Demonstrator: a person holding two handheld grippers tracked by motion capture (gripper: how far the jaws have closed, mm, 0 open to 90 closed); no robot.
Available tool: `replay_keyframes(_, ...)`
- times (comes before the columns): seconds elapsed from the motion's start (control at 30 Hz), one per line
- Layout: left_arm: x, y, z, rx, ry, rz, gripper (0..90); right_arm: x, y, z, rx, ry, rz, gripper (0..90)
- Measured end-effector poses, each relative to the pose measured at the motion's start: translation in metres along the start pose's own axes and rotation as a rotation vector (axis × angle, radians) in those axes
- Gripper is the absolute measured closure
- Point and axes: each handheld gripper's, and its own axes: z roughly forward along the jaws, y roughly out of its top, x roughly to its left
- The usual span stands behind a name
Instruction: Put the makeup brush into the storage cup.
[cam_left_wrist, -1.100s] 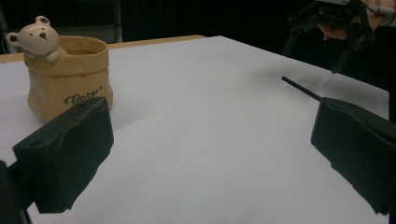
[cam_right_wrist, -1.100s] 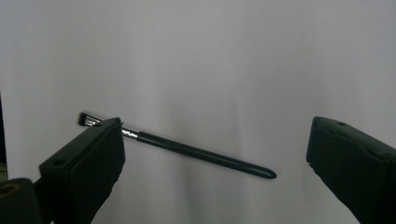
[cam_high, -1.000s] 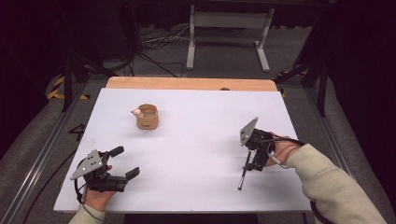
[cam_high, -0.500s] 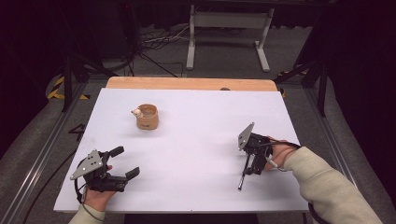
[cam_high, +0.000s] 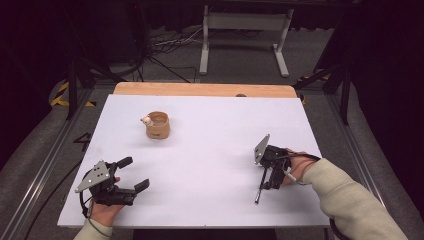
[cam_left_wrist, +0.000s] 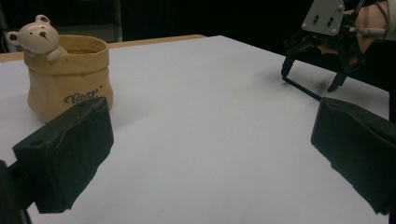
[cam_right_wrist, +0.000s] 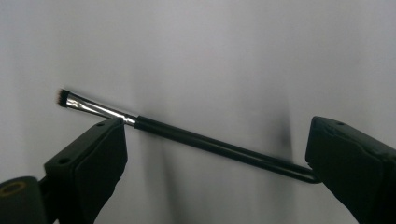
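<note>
A thin black makeup brush (cam_high: 259, 193) lies flat on the white table (cam_high: 215, 135) at the front right. My right gripper (cam_high: 268, 181) stands over it, open, the handle (cam_right_wrist: 196, 140) running across between the two jaws with its bristle end past the left one. At the front left my left gripper (cam_high: 136, 173) rests open with nothing in it, its jaws wide apart (cam_left_wrist: 210, 140). A tan pot (cam_high: 158, 126) with a small bear figure (cam_left_wrist: 39, 35) on its rim stands at the back left. The left gripper view also shows the right gripper (cam_left_wrist: 310, 80) far across the table.
A wooden strip (cam_high: 200, 90) borders the table's far edge. Beyond it on the floor are a metal stand (cam_high: 245, 22) and cables. Metal rails run along both sides of the table.
My right gripper has moved a little nearer and lower over the brush. The brush, the pot and the left gripper have stayed put.
</note>
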Motion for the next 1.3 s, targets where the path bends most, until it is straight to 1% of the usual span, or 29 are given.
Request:
replay_keyframes(0.03, 0.0, 0.0, 0.0002, 0.0, -0.001, 0.0, 0.1, 0.0003, -0.0002, 0.0017, 0.016, -0.004, -0.004, 6.6)
replay_keyframes(0.07, 0.0, 0.0, 0.0003, 0.001, -0.001, 0.001, 0.1, 0.0004, -0.0003, 0.0025, 0.02, -0.003, -0.005, 6.7)
replay_keyframes(0.23, 0.0001, -0.0004, 0.0005, -0.002, -0.001, -0.004, 0.1, 0.0, -0.0006, 0.0041, 0.024, -0.002, -0.01, 7.5)
replay_keyframes(0.43, -0.0001, -0.0001, 0.0005, 0.003, -0.001, 0.003, 0.1, 0.0009, -0.0002, 0.0071, 0.037, 0.005, -0.014, 9.2)
replay_keyframes(0.8, 0.0002, -0.0003, 0.0007, 0.007, -0.003, 0.002, 0.1, 0.0006, 0.001, 0.0078, 0.054, -0.006, -0.029, 14.5)
replay_keyframes(0.83, 0.0002, -0.0003, 0.0008, 0.005, -0.003, 0.002, 0.1, 0.0008, 0.0013, 0.0074, 0.063, -0.013, -0.038, 16.5)
replay_keyframes(0.9, -0.0002, -0.0003, 0.0008, 0.006, -0.004, 0.001, 0.1, 0.0015, 0.0028, 0.0064, 0.079, -0.023, -0.038, 21.4)
replay_keyframes(0.93, -0.0001, -0.0002, 0.0008, 0.007, -0.003, 0.004, 0.1, 0.0015, 0.0028, 0.0064, 0.079, -0.023, -0.038, 21.4)
replay_keyframes(1.0, 0.0, -0.0002, 0.0007, 0.007, -0.003, 0.004, 0.1, 0.0014, 0.004, 0.0062, 0.086, -0.04, -0.058, 24.9)
replay_keyframes(1.03, 0.0001, -0.0004, 0.0007, 0.005, -0.002, 0.003, 0.1, 0.0014, 0.0043, 0.006, 0.087, -0.041, -0.06, 26.5)
replay_keyframes(1.17, 0.0002, -0.0004, 0.0007, 0.005, -0.002, 0.002, 0.1, 0.004, 0.006, 0.0036, 0.098, -0.038, -0.072, 39.5)
replay_keyframes(1.2, 0.0002, -0.0004, 0.0007, 0.007, -0.002, 0.003, 0.1, 0.0045, 0.0064, 0.0028, 0.104, -0.034, -0.076, 43.8)
replay_keyframes(1.23, 0.0001, -0.0004, 0.0008, 0.008, -0.003, 0.003, 0.1, 0.0051, 0.0071, 0.002, 0.112, -0.033, -0.086, 51.4)
replay_keyframes(1.27, -0.0001, -0.0004, 0.0007, 0.009, -0.002, 0.002, 0.1, 0.0051, 0.0071, 0.002, 0.112, -0.033, -0.086, 51.4)
replay_keyframes(1.3, 0.0, -0.0003, 0.0008, 0.008, -0.003, 0.003, 0.1, 0.0057, 0.0077, 0.0013, 0.121, -0.033, -0.092, 54.5)
